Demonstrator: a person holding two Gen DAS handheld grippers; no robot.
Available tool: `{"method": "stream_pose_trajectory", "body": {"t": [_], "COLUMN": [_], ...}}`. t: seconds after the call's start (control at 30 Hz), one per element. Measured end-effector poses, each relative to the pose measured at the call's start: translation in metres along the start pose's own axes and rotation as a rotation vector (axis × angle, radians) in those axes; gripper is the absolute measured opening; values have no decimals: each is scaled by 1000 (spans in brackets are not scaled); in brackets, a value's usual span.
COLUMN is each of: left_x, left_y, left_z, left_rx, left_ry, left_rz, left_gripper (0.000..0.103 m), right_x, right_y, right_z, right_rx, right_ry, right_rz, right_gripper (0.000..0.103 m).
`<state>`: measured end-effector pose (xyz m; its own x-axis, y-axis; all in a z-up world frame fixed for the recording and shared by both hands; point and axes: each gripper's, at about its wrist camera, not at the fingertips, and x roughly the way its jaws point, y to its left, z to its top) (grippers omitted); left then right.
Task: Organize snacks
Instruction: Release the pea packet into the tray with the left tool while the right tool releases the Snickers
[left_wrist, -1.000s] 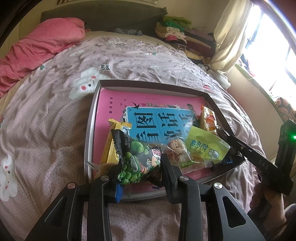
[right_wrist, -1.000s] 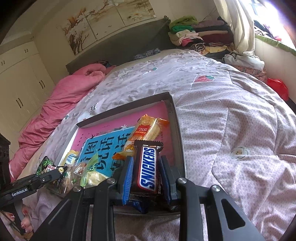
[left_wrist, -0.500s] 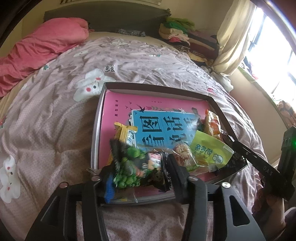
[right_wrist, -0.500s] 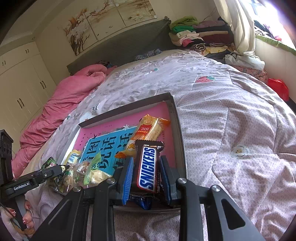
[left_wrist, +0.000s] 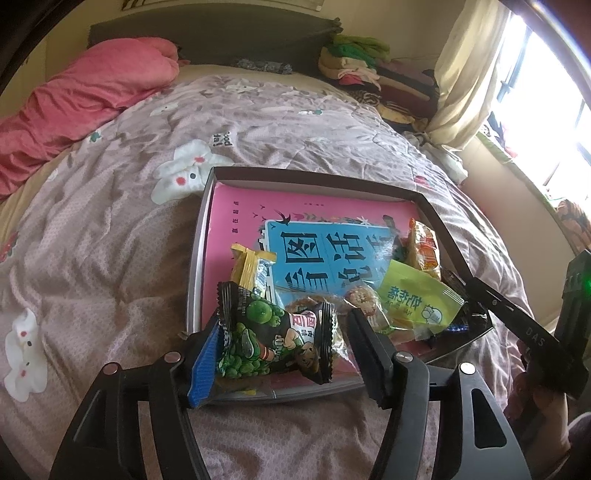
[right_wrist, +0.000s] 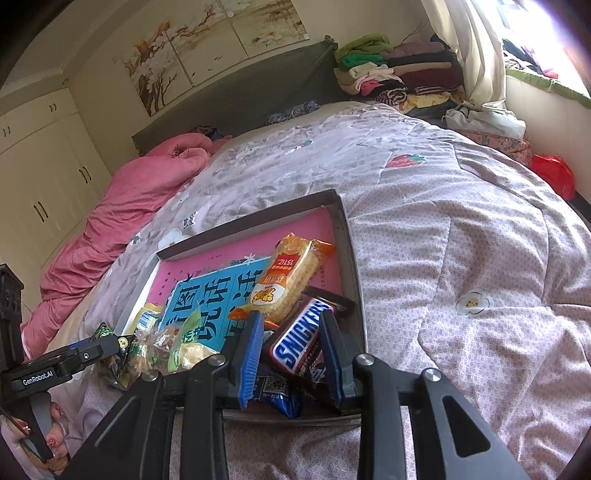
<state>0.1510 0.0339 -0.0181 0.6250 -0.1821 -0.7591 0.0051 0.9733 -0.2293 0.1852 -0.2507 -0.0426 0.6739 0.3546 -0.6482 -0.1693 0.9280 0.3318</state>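
Release looks the step in hand: both tongs stand spread over the tray (left_wrist: 201, 236) near edge, left tongs (left_wrist: 284, 350) around the green pea packet (left_wrist: 273, 339), right tongs (right_wrist: 291, 354) around the Snickers bar (right_wrist: 299, 341). Next, draw both clear.

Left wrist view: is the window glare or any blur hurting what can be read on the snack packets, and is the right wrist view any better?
Left wrist view: window blown out at upper right, yet the green pea packet is sharp and readable; strong fisheye bending at edges. Right wrist view: glare only in the top right corner, Snickers bar lettering crisp.
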Motion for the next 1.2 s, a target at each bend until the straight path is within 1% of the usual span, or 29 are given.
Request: {"method": "stream_pose_trajectory", "body": {"t": [0.17,0.27,0.37,0.43,0.57,0.63,0.67,0.77,0.93,1.0,1.2], "left_x": [-5,-11,-18,-21,-25,-27,-28,-33,-42,-45,-52], "left_y": [2,3,3,3,3,3,4,3,-1,-4,-8], "left_z": [0,2,5,7,8,9,9,10,8,5,-2], "left_rx": [-6,-10,-9,-8,-16,-17,-19,-21,-10,-1,3], "left_ry": [-10,-29,-49,-57,-68,-74,-77,-86,-100,-100,-89], "left_rz": [4,0,-6,-3,0,3,4,-3,-7,-3,1], "left_gripper": [67,75,75,75,76,76,76,77,78,78,78], "right_x": [-1,-4,-7,-11,-17,-20,-21,-27,-36,-40,-51], "right_y": [0,0,0,1,1,1,1,4,13,18,28], "right_z": [0,0,0,0,1,1,1,1,-1,-3,-9], "right_rx": [1,0,-5,-10,-8,-8,-10,-23,-61,-76,-89], "right_ry": [0,-8,-20,-34,-53,-60,-64,-83,-99,-103,-112], "right_rz": [-4,-11,-19,-23,-27,-24,-24,-25,-18,-19,-11], "right_gripper": [32,32,32,35,44,44,46,54,57,65,72]}}
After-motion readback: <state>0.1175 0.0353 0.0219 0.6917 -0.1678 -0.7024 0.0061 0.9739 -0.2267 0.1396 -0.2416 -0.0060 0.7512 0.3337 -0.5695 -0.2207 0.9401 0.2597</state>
